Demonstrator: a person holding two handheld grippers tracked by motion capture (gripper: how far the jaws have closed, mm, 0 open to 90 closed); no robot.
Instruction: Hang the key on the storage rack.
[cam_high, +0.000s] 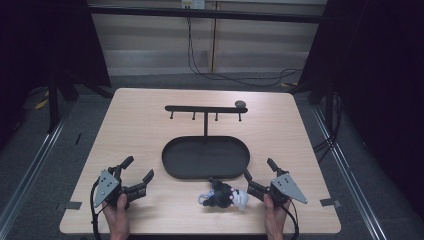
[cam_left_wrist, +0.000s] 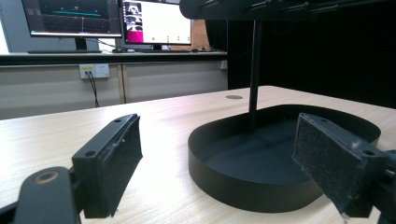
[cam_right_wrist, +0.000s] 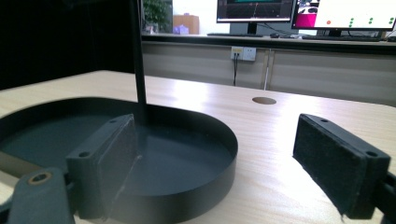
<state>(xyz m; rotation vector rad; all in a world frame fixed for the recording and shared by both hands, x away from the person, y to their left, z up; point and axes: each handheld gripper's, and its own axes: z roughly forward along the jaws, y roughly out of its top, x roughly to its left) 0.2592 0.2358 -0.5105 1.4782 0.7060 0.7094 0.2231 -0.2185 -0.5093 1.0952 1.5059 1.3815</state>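
Observation:
A black oval tray (cam_high: 190, 157) sits mid-table, and a thin post rises from it to a crossbar with several hooks (cam_high: 205, 109). In front of the tray lies a small black-and-white bundle of trinkets (cam_high: 224, 196) with a pale ring on its left. My left gripper (cam_high: 139, 168) rests open on the table left of the tray, holding nothing. My right gripper (cam_high: 258, 168) is open too, just right of the bundle and apart from it. The left gripper (cam_left_wrist: 219, 168) faces the tray wall (cam_left_wrist: 233, 186). The right gripper (cam_right_wrist: 215, 172) faces the tray rim (cam_right_wrist: 205, 186) and post (cam_right_wrist: 138, 60).
A small dark disc (cam_high: 240, 103) is set in the tabletop beyond the crossbar's right end. Bare wood lies on both sides of the tray. Cables (cam_high: 240, 77) trail on the floor behind the table. Monitors (cam_left_wrist: 154, 21) stand on a far counter.

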